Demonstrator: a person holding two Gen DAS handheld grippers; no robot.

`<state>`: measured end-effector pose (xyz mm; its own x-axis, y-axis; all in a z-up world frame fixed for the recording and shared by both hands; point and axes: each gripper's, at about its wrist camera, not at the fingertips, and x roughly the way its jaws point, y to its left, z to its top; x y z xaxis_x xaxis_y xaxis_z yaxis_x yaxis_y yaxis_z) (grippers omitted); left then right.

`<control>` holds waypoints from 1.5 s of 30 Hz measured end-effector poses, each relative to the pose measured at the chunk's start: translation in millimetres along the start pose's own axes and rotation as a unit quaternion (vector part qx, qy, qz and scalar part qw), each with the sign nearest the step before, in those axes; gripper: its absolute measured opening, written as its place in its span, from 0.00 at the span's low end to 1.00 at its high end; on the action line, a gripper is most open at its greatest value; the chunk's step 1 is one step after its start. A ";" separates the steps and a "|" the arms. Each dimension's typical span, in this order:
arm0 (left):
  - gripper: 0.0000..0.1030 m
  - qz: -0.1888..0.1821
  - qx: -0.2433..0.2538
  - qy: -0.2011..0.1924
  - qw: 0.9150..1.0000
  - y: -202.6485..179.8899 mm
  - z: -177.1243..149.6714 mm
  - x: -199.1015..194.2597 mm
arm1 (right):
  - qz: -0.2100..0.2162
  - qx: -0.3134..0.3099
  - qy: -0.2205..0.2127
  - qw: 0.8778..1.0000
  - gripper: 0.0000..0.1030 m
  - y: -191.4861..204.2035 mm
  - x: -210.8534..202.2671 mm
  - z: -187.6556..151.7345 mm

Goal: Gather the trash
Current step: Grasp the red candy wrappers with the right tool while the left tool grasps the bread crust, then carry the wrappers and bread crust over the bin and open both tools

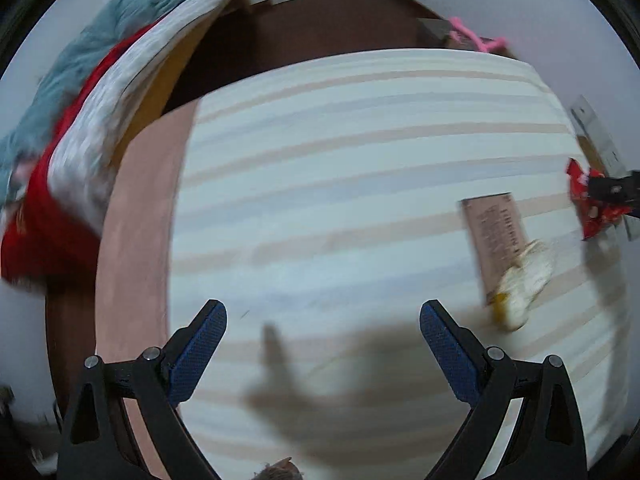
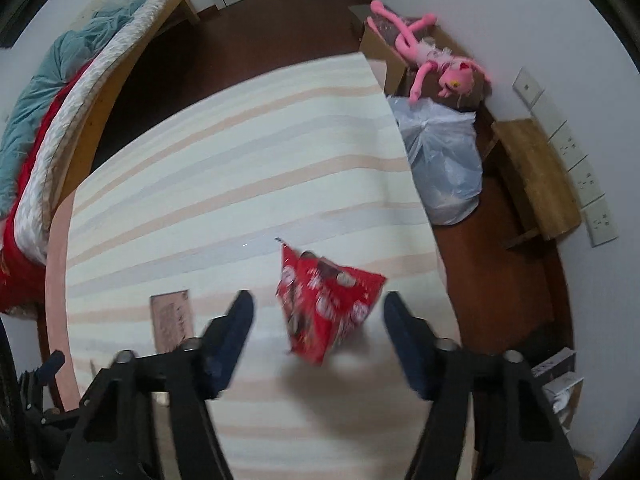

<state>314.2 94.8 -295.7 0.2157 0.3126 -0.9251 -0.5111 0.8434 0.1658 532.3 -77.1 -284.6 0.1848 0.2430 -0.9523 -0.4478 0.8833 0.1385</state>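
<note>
At the far left of the right wrist view a second bed (image 2: 60,120) is seen, piled with a teal blanket (image 2: 48,80) and red cloth. The middle is filled by a mattress covered in a pale striped sheet (image 2: 240,168), on which a brown paper card (image 2: 172,322) is laid flat near the left finger of the right gripper (image 2: 318,316). Between that gripper's blue pads a red snack wrapper (image 2: 328,300) is framed, crumpled, with its long axis tilted from a torn upper-left corner down to a lower point; the pads are spread to either side of it and no contact with it is shown — the jaws stand apart. To the right, beyond the mattress edge, a cardboard box (image 2: 380,50) is set on the floor with a pink plush toy (image 2: 432,56) draped across its top; what lies inside cannot be told. Beside it a knotted translucent plastic bag (image 2: 444,164) is stood, bulging, its contents unclear, and a wooden bench (image 2: 536,184) is placed along the wall. In the left wrist view the left gripper (image 1: 322,340) is held spread wide over bare sheet, nothing between its pads, while the card with a crumpled white-and-yellow wrapper (image 1: 524,280) on its lower end is seen at right — the red wrapper at the far right edge.
</note>
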 end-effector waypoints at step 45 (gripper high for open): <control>0.23 -0.096 -0.035 -0.143 0.984 89.8 -76.3 -178.4 | 0.129 -0.093 -0.088 0.983 0.15 103.3 -164.7 -154.9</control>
<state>166.4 81.4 -141.9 0.5349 0.2687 -0.8011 -0.4921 0.8698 -0.0369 320.1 -88.0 -155.5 0.1848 0.5287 -0.8284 -0.6484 0.6991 0.3015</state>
